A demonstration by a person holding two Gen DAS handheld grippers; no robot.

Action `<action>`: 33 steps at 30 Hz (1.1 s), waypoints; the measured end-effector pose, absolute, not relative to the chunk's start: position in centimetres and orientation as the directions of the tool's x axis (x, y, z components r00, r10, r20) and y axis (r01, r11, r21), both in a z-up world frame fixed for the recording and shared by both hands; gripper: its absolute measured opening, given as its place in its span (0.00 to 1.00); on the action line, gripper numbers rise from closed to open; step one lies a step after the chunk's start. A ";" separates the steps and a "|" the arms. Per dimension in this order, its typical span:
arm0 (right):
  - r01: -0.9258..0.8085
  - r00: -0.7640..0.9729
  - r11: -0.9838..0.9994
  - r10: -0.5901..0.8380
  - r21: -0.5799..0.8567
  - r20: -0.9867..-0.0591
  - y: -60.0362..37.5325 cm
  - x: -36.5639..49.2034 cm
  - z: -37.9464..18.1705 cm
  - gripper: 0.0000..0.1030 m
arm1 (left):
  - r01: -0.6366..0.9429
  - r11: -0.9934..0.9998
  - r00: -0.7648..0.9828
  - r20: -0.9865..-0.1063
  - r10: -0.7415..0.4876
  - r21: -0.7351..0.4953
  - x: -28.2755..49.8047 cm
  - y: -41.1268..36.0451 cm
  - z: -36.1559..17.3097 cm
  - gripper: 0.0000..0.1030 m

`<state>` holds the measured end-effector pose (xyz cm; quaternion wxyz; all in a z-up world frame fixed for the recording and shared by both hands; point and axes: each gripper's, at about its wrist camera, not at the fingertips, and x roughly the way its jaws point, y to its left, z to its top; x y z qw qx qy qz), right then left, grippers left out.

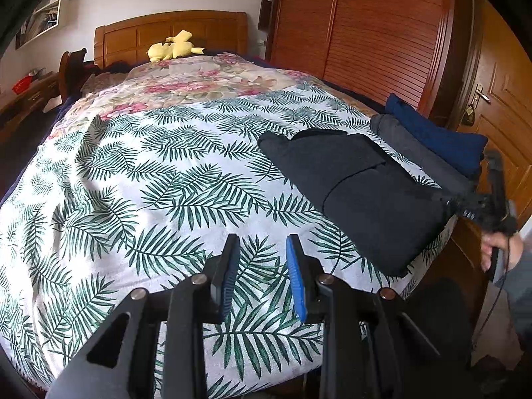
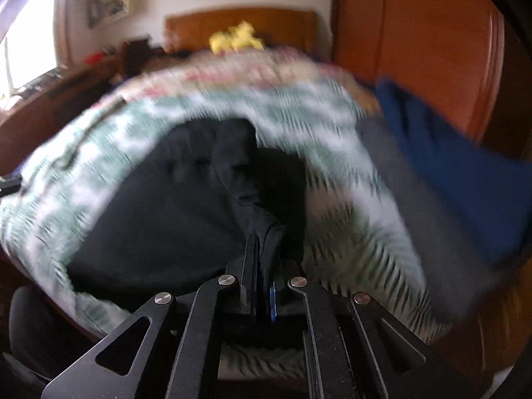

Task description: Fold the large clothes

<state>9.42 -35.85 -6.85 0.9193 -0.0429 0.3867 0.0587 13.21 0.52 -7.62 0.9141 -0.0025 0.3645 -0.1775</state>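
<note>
A black garment (image 1: 359,193) lies folded on the right side of the leaf-print bedspread (image 1: 149,173), close to the bed's near edge. My right gripper (image 1: 457,204) is at the garment's right corner, shut on a fold of the black cloth, and a person's hand (image 1: 495,249) holds it. In the blurred right wrist view the right gripper (image 2: 262,242) pinches a ridge of the black garment (image 2: 159,219). My left gripper (image 1: 262,242) hovers over the bedspread to the left of the garment. Its blue-padded jaws stand apart with nothing between them.
A folded blue garment (image 1: 439,136) and a grey one (image 1: 409,146) are stacked at the bed's right edge, beside the wooden wardrobe (image 1: 365,33) and door (image 1: 498,116). A yellow plush toy (image 1: 173,48) lies by the headboard (image 1: 173,28). A wooden desk (image 1: 26,99) stands at the left.
</note>
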 end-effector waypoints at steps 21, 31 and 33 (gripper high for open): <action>-0.171 0.766 0.985 0.115 -0.027 -0.633 -33.4 10.7 -1.7 0.47 | 0.343 0.928 0.657 -0.669 -0.347 -0.145 13.2 -0.4 -8.0 0.26; -0.282 0.663 0.960 0.198 0.005 -0.722 -29.4 14.5 -5.7 0.47 | 0.344 0.928 0.651 -0.676 -0.347 -0.145 13.1 -1.0 -8.3 0.26; -0.247 0.624 0.968 0.122 -0.047 -0.772 -29.9 15.0 -8.4 0.47 | 0.349 0.926 0.648 -0.676 -0.351 -0.146 13.4 -1.3 -8.4 0.26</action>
